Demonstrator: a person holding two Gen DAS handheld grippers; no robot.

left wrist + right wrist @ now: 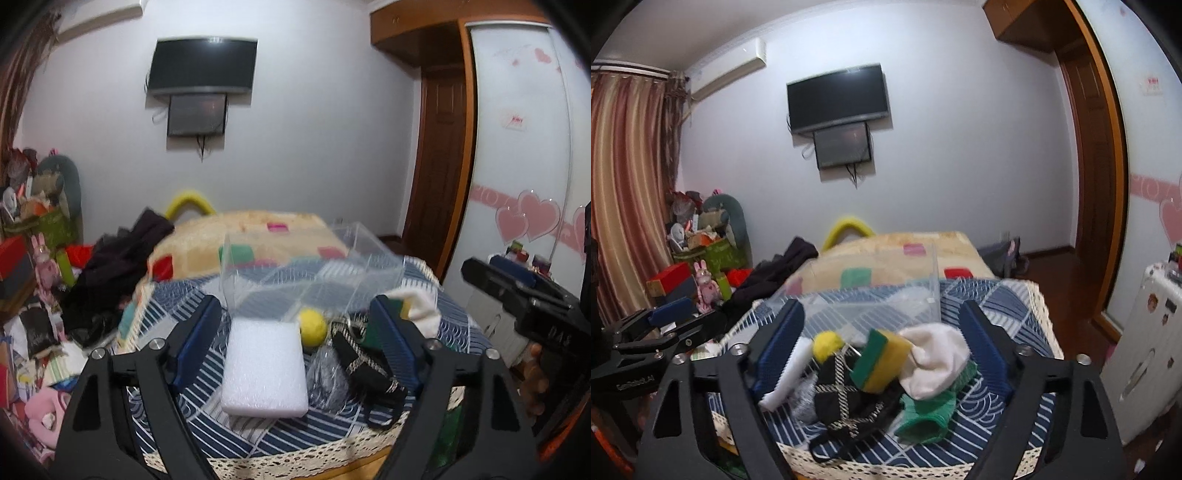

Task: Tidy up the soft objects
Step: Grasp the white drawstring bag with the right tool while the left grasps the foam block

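Note:
A white foam block (265, 367) lies on the blue patterned tablecloth (258, 439), between the wide-open fingers of my left gripper (301, 332), which hangs above it. Beside it are a yellow pom-pom ball (313, 327), a black pouch with a chain strap (364, 363) and clear wrap (327, 376). My right gripper (886, 345) is open above a pile: a green and yellow sponge (881, 360), a white cloth (936, 363), a green knitted piece (929, 419), the black pouch (846, 400), the ball (827, 343) and the foam block (786, 373).
A clear plastic divided box (314, 273) stands behind the pile; it also shows in the right wrist view (886, 295). A bed with a patchwork cover (240, 236) lies beyond. Clutter fills the floor at left (33, 295). A white suitcase (1145, 354) stands at right.

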